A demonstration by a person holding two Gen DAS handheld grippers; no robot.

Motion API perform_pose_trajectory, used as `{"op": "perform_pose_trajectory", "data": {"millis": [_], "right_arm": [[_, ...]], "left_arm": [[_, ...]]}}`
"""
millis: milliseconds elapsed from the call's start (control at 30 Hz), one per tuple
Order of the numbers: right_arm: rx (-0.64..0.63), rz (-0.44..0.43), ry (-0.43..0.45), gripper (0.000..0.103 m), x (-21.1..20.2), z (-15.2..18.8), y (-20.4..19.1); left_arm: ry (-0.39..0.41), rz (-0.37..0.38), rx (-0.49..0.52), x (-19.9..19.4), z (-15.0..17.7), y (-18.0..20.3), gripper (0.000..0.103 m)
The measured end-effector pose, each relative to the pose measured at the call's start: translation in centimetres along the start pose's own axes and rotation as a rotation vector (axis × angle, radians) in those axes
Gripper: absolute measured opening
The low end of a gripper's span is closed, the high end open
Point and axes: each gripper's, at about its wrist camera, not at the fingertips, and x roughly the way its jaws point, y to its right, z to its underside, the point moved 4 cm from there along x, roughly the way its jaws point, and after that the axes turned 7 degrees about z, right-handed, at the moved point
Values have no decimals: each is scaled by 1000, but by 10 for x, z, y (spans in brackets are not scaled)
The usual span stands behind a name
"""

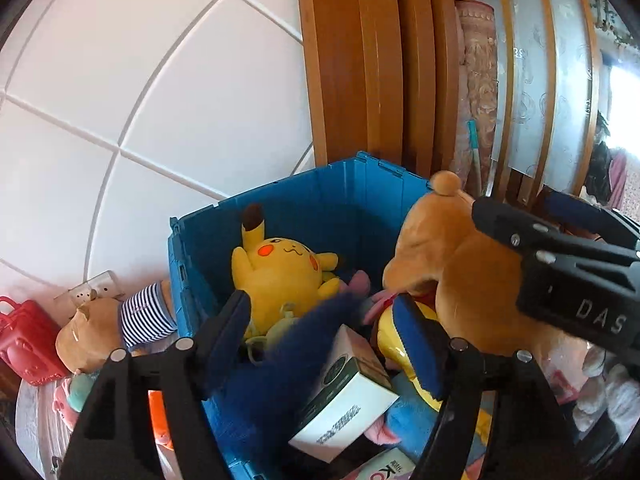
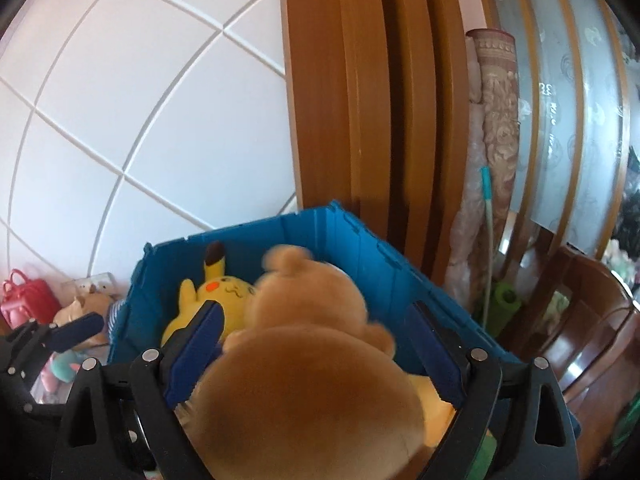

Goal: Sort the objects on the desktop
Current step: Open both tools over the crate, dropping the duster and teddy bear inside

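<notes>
A blue crate (image 1: 340, 208) (image 2: 320, 232) stands against the wall, holding a yellow Pikachu plush (image 1: 280, 268) (image 2: 216, 292) and a white box (image 1: 348, 396). My left gripper (image 1: 326, 336) is open over the crate. A blurred dark blue fuzzy thing (image 1: 292, 344) lies between its fingers, and neither pad presses on it. My right gripper (image 2: 316, 344) (image 1: 516, 204) stands wide over a big brown bear plush (image 2: 312, 380) (image 1: 472, 288). The bear sits low between the fingers and both blue pad faces show, so that gripper is open.
Left of the crate lie a striped-shirt plush (image 1: 120, 320) and a red toy bag (image 1: 28, 340) by a wall socket. Behind it stand a wooden door frame (image 2: 360, 120) and a rolled carpet (image 2: 496, 120). At right is a wooden chair (image 2: 580, 320).
</notes>
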Motion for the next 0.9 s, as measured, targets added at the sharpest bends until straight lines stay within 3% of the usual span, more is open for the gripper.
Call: {"op": "perform_pose_trajectory", "data": {"millis": [400,767,800,833,900], "right_arm": [[8,12,4,103,-28,11,-5],[6,-12,41,103,-80,32,-5],[2,-18,48,103,-86,35,-6],[-2,-21,53,103,-91,38,-8],[-14,-30,67,103,-104,48,-11]], "left_arm": [[-2,6,-16,-30,12,8,73],[47,1,-30,-88,46,14,74],[50,0,-31,-93,51,14,77],[55,-5,-32,-97,56,15,88],[70,-11,-35,-108,67,15,94]]}}
